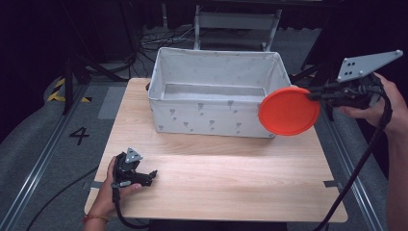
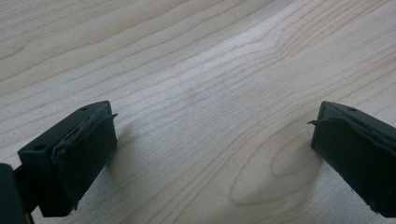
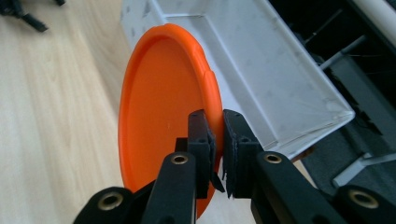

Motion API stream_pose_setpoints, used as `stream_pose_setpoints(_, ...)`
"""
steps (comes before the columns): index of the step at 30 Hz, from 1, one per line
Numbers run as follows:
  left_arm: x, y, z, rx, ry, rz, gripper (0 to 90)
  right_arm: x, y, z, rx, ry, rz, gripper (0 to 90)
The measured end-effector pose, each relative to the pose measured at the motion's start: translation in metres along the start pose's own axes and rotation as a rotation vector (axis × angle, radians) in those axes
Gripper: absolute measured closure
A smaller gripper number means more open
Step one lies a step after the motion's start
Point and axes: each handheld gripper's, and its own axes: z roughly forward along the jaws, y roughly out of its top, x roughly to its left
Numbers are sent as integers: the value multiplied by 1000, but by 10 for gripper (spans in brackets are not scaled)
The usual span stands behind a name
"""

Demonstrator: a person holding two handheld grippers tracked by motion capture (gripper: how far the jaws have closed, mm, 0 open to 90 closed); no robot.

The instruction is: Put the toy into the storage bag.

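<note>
An orange round plate hangs on edge in the air at the right front corner of the white fabric bin. My right gripper is shut on the plate's rim; in the right gripper view its two black jaws pinch the rim of the orange plate between them, with the right gripper raised above the table. My left gripper rests low at the table's near left, held by a hand. In the left gripper view its jaws stand wide apart over bare wood, the left gripper open with nothing between them.
The bin's inside looks bare and grey-white. The light wooden table spreads in front of it. A cable trails from the right gripper down past the table's right edge. Dark floor, rails and a white frame lie behind the bin.
</note>
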Motion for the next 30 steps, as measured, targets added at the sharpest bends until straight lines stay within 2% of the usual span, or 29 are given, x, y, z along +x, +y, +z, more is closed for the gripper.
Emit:
stream_pose_setpoints(9, 1, 0, 0, -4, -8, 2, 4, -27, 22, 5, -70, -94, 20, 825)
stream_pose_setpoints(10, 1, 0, 0, -3, -9, 2, 3, -30, 25, 7, -72, -88, 23, 825)
stream_pose_setpoints(14, 1, 0, 0, -2, -10, 5, 3, -47, 31, 20, -65, -120, 26, 825)
stream_pose_setpoints(15, 1, 0, 0, -2, -10, 5, 3, -47, 31, 20, -65, -120, 26, 825)
stream_pose_setpoints(17, 1, 0, 0, -4, -9, 3, 3, -58, 34, 31, -48, -123, 39, 825)
stream_pose_setpoints(22, 1, 0, 0, -4, -7, 3, 4, -70, 36, 46, -34, -133, 43, 825)
stream_pose_setpoints(23, 1, 0, 0, -4, -8, 3, 4, -73, 37, 51, -33, -139, 56, 825)
stream_pose_setpoints(28, 1, 0, 0, -1, -10, 3, 4, -82, 35, 82, 40, -107, 40, 825)
stream_pose_setpoints(29, 1, 0, 0, -1, -10, 3, 4, -84, 34, 88, 46, -88, 42, 825)
stream_pose_setpoints(30, 1, 0, 0, -1, -10, 3, 4, -84, 34, 88, 46, -88, 42, 825)
